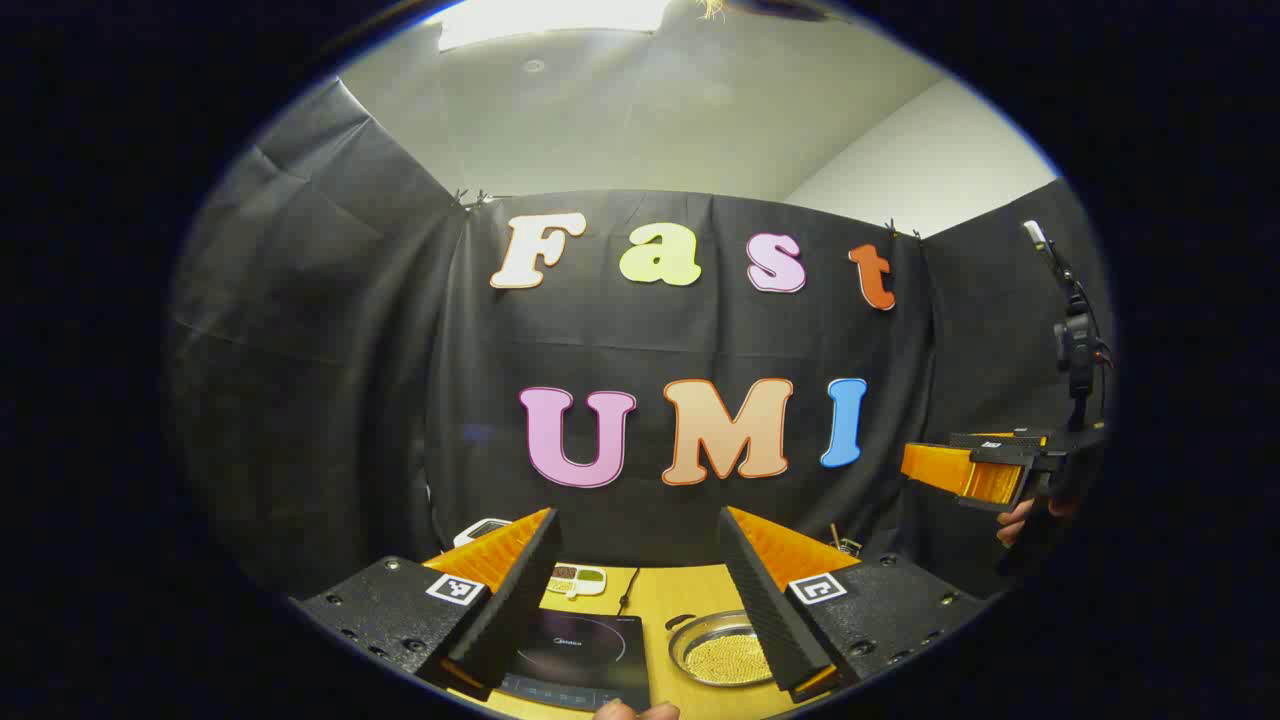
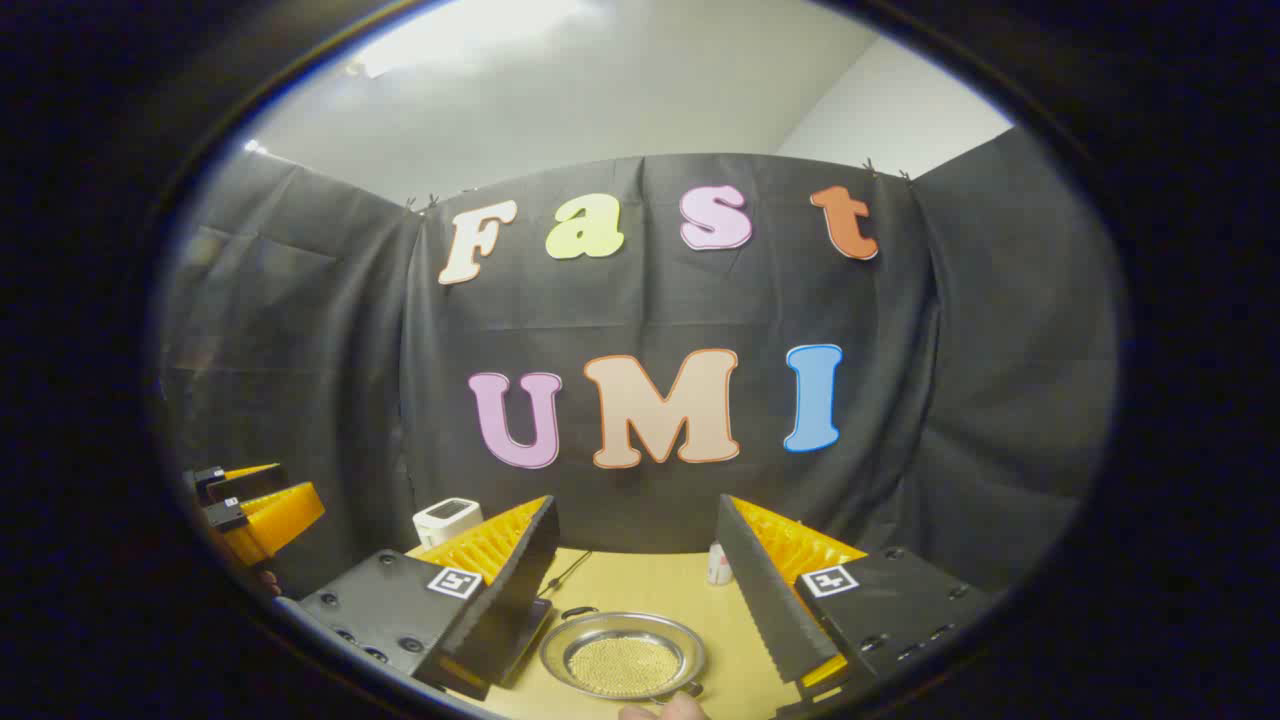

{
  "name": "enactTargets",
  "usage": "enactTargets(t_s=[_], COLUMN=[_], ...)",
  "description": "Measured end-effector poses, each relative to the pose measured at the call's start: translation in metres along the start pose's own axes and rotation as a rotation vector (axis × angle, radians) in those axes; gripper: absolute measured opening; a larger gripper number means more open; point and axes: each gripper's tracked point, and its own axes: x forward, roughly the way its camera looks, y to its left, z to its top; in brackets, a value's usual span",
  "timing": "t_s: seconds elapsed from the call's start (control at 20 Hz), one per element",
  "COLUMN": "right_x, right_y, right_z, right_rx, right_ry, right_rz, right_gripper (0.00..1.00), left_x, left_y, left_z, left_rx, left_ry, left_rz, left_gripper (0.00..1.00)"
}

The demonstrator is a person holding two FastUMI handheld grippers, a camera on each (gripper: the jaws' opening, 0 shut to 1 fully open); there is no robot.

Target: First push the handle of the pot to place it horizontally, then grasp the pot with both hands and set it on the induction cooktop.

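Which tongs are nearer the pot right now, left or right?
Right, probably. The right tongs have the pot centred straight ahead between them; the left tongs face the cooktop, pot off to their right.

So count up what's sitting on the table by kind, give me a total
Pot: 1
Induction cooktop: 1
Divided dish of beans: 1
White box: 1
Small white bottle: 1
Total: 5
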Motion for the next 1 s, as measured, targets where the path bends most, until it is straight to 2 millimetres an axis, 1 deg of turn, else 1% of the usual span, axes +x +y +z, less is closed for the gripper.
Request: enactTargets(t_s=[0.2,0.4,0.45,0.5,0.55,0.75,0.8,0.85,0.9,0.95,1.0], right_x=[-0.003,-0.004,-0.003,-0.003,-0.003,0.0,0.001,0.002,0.004,0.006,0.008], right_y=[-0.007,-0.014,-0.015,-0.017,-0.017,-0.016,-0.016,-0.015,-0.013,-0.012,-0.01], right_z=[-0.006,-0.005,-0.005,-0.004,-0.004,-0.004,-0.005,-0.005,-0.005,-0.006,-0.007], right_rx=[0.019,0.018,0.013,0.01,0.01,0.005,0.006,0.006,0.005,0.004,0.002], right_ry=[0.019,0.016,0.017,0.015,0.013,0.016,0.017,0.018,0.02,0.022,0.024], right_rz=[-0.01,-0.021,-0.024,-0.026,-0.028,-0.029,-0.028,-0.027,-0.026,-0.024,-0.021], right_gripper=[0.98,0.97,0.97,0.97,0.98,0.98,0.97,0.97,0.97,0.98,0.97], left_x=[-0.002,0.001,0.002,0.003,0.005,0.006,0.007,0.008,0.008,0.008,0.008], left_y=[0.002,0.002,0.002,0.002,0.001,0.002,0.003,0.004,0.005,0.007,0.008], left_z=[-0.007,-0.013,-0.014,-0.014,-0.016,-0.017,-0.017,-0.017,-0.017,-0.018,-0.017], left_rx=[-0.016,-0.034,-0.038,-0.041,-0.041,-0.04,-0.037,-0.034,-0.03,-0.028,-0.027], left_ry=[0.023,0.043,0.047,0.048,0.052,0.055,0.056,0.055,0.056,0.055,0.056], left_rz=[0.01,0.013,0.013,0.012,0.012,0.011,0.011,0.011,0.014,0.016,0.018], left_gripper=[0.92,0.92,0.95,0.92,0.95,0.95,0.92,0.95,0.92,0.95,0.95])
